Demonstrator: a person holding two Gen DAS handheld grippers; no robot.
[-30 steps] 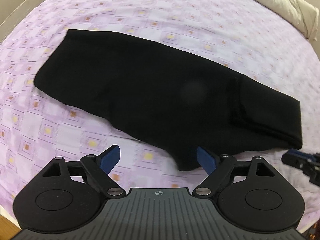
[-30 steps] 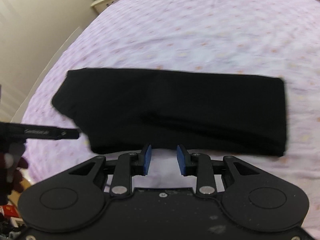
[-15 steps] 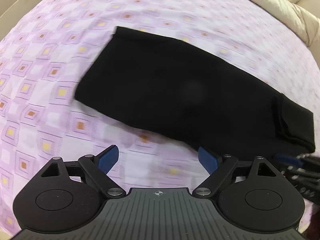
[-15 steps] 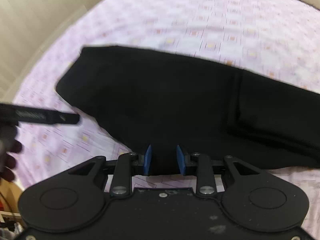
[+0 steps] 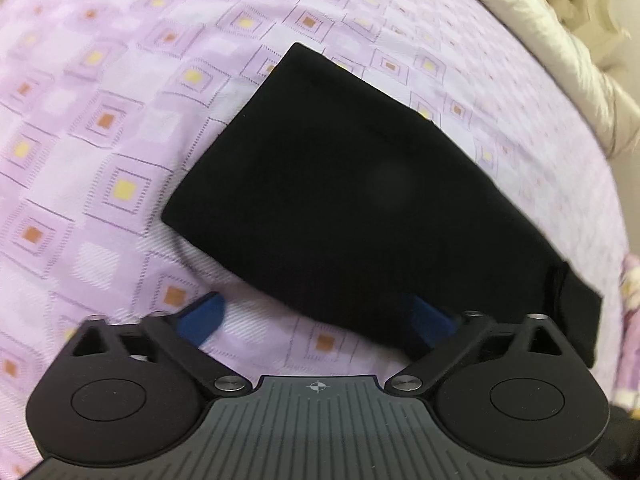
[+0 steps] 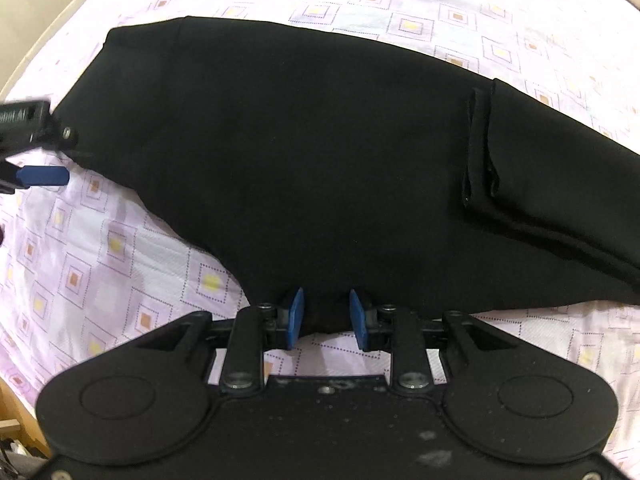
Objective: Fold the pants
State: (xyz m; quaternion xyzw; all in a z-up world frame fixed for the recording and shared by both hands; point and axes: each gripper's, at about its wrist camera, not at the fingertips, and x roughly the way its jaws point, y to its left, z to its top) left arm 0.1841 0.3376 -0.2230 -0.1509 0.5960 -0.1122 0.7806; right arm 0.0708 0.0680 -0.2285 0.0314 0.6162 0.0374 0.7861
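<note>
The black pants (image 6: 320, 152) lie folded lengthwise on the lilac patterned bedspread (image 6: 100, 260), with a doubled-over part at the right (image 6: 520, 200). In the left wrist view the pants (image 5: 360, 208) run from the near right to a squared end at upper middle. My left gripper (image 5: 316, 320) is open wide over the pants' near edge, its right fingertip over the cloth. My right gripper (image 6: 326, 316) has its blue pads a small gap apart with the pants' near edge lying between them; it is not closed on the cloth. The left gripper's blue fingertip (image 6: 44, 176) shows at the left in the right wrist view.
A cream quilted headboard or pillow (image 5: 560, 60) runs along the bed's far right side. The bed's left edge and a pale wall (image 6: 32, 40) show in the right wrist view. A wooden frame (image 6: 12, 428) shows at lower left.
Both grippers have moved in closer to the pants. The left gripper has swung toward the pants' squared end and lower to the bedspread. The right gripper's pads now straddle the near edge.
</note>
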